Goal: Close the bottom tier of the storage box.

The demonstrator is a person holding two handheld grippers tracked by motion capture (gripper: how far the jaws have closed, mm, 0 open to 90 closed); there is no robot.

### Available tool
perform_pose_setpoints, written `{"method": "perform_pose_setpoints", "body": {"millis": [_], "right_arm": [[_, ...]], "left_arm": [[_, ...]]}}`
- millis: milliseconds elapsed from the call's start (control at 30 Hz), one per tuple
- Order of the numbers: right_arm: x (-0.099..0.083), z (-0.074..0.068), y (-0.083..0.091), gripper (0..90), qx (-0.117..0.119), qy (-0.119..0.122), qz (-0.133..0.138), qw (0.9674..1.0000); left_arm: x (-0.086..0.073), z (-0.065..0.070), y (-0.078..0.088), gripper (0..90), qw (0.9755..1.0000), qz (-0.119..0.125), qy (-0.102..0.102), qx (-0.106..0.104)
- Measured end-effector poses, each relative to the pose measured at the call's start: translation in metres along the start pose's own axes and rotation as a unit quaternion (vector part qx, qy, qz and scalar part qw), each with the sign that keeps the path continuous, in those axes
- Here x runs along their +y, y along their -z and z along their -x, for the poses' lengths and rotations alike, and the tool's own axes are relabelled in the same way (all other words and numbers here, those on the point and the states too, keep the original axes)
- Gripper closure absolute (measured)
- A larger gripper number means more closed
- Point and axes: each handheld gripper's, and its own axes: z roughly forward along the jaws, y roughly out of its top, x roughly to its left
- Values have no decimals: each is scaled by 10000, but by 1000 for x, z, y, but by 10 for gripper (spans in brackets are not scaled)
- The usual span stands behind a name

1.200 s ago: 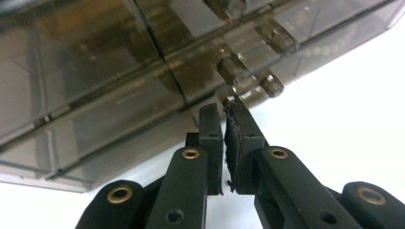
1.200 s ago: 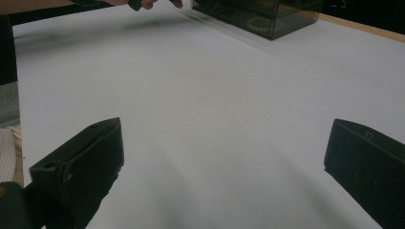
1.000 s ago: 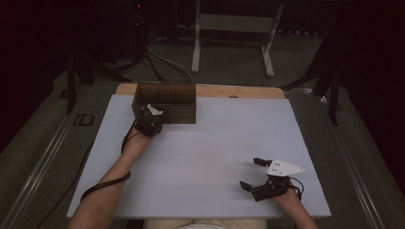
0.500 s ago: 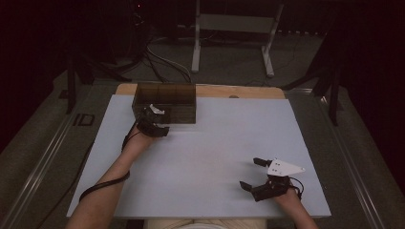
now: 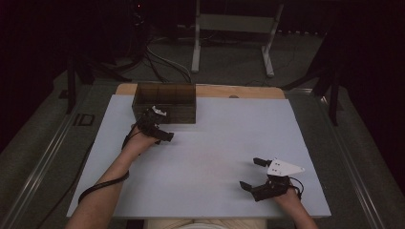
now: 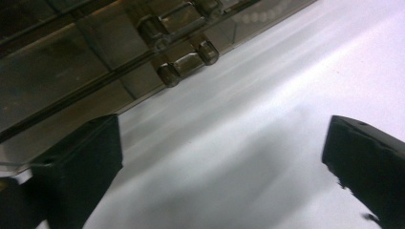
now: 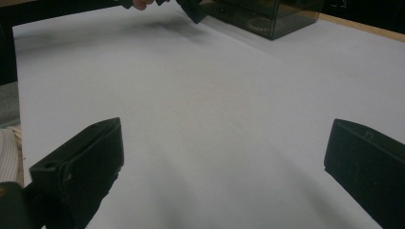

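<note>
At upper left, the left hand-held gripper [image 5: 154, 125], jaws just opened and empty, sits beside the smoky compartment box [image 5: 165, 102]. The right hand-held gripper [image 5: 254, 173] (lower right) gapes too. Swinging left risks nudging the box across the bench [image 5: 215, 143].

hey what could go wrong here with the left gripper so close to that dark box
The left gripper, whose jaws have just been opening with nothing between them, sits right beside the dark clear box; a careless swing could knock or shove it. Its trailing cable might also snag on the table edge.
</note>
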Motion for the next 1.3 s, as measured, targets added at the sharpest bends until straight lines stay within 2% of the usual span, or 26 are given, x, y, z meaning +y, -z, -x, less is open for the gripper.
{"method": "perform_pose_setpoints", "body": {"millis": [167, 267, 333, 367, 433, 500, 600, 667, 800, 900, 1133, 1233, 1300], "right_arm": [[0, 0, 0, 0, -1, 0, -6, 10000], [0, 0, 0, 0, -2, 0, -6, 10000], [0, 0, 0, 0, -2, -1, -13, 10000], [0, 0, 0, 0, -2, -2, -13, 10000], [0, 0, 0, 0, 2, -3, -17, 10000], [0, 0, 0, 0, 2, 4, -13, 10000], [0, 0, 0, 0, 5, 0, -21, 10000], [-1, 0, 0, 0, 11, 6, -33, 10000], [0, 0, 0, 0, 24, 18, -24, 10000], [0, 0, 0, 0, 19, 13, -21, 10000], [0, -1, 1, 0, 0, 17, -26, 10000], [0, -1, 1, 0, -1, 14, -28, 10000], [0, -1, 1, 0, -4, 20, -31, 10000]], "left_arm": [[1, 3, 1, 9, 9998, -21, -120, -133], [1, 6, 0, 9, 9989, -107, -252, -369], [1, 8, 0, 9, 9975, -193, -259, -630], [1, 9, 0, 9, 9971, -198, -275, -682], [1, 11, 2, 9, 9963, -45, -399, -766], [2, 13, 3, 9, 9957, -22, -472, -799], [5, 15, 7, 9, 9935, -27, -566, -984], [6, 19, 10, 10, 9912, -20, -717, -1114], [11, 24, 16, 9, 9883, 36, -797, -1303], [14, 26, 19, 10, 9866, 68, -856, -1388], [13, 30, 26, 9, 9836, 221, -1076, -1431], [11, 30, 30, 9, 9832, 318, -1096, -1425], [9, 30, 33, 10, 9829, 364, -1037, -1475]]}}
